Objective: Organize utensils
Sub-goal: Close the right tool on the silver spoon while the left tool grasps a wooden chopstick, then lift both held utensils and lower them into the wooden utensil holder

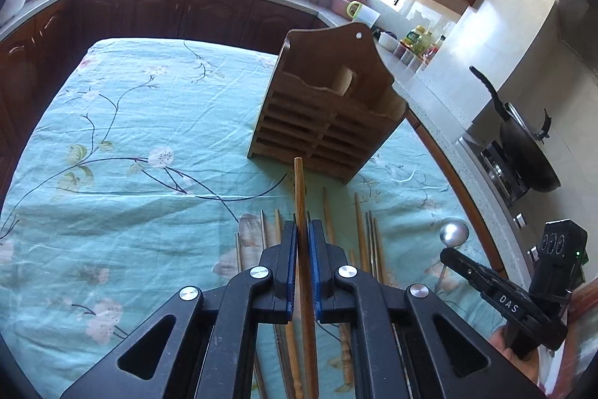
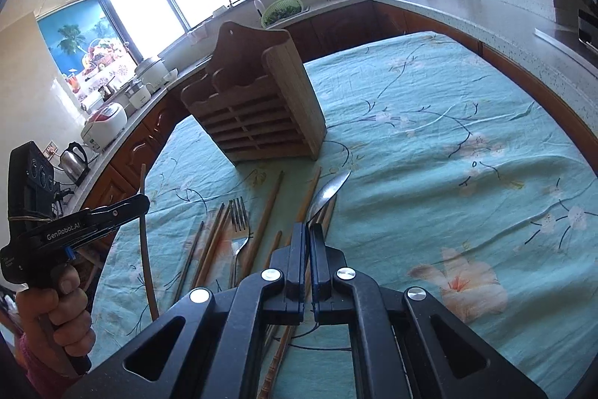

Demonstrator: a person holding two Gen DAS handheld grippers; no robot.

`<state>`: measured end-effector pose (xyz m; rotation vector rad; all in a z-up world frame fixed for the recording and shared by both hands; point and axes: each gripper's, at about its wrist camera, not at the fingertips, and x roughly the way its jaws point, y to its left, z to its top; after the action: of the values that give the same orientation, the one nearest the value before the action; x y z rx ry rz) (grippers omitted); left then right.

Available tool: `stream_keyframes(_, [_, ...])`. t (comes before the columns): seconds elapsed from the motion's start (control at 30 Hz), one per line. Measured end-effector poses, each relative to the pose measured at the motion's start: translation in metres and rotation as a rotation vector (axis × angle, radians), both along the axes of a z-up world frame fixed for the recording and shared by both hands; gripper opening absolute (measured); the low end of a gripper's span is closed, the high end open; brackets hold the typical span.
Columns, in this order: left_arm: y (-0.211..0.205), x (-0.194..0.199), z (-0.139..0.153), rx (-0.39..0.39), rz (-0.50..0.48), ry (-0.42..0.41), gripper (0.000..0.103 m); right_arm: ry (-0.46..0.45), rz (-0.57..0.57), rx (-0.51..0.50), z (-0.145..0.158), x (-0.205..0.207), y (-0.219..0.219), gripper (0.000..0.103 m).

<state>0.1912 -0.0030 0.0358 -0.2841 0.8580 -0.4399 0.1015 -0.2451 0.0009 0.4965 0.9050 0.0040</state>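
Chopstick, long brown wooden one (image 1: 299, 197), is clamped in my left gripper (image 1: 302, 230), tip aimed far toward the slatted wooden utensil holder (image 1: 329, 114). Right gripper (image 2: 308, 234) is pinched on a shiny steel spoon (image 2: 329, 191). Stick is light, stiff, slick; I'd grip mid-shaft. Holder's compartments look mostly empty; remaining chopsticks and a steel fork (image 2: 239, 223) lie near, on the teal floral tablecloth (image 1: 130, 137).

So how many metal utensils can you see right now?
2: a fork lying among the chopsticks on the tablecloth, and a spoon clamped in the right tongs. Others may be hidden beneath the tongs.
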Motion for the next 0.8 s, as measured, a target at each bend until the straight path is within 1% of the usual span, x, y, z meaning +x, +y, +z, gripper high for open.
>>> stream_keyframes(0.07, [0.005,-0.011,0.009,-0.008,0.003,-0.028,0.005,-0.022,0.002,-0.006,0.008,-0.001,0.001,0.002])
stream_keyframes(0.2, [0.026,-0.036,0.033,-0.04,0.006,-0.074,0.005,-0.06,0.002,-0.021,0.024,-0.004,0.001,0.002])
stream_keyframes(0.37, [0.042,-0.056,0.052,-0.068,0.01,-0.125,0.005,-0.113,0.008,-0.042,0.045,-0.006,0.003,0.002])
stream_keyframes(0.53, [0.051,-0.062,0.059,-0.078,0.024,-0.163,0.005,-0.166,0.013,-0.074,0.064,-0.005,0.006,0.002])
stream_keyframes(0.8, [0.054,-0.057,0.065,-0.1,0.037,-0.19,0.005,-0.189,0.006,-0.081,0.07,0.003,0.001,0.002])
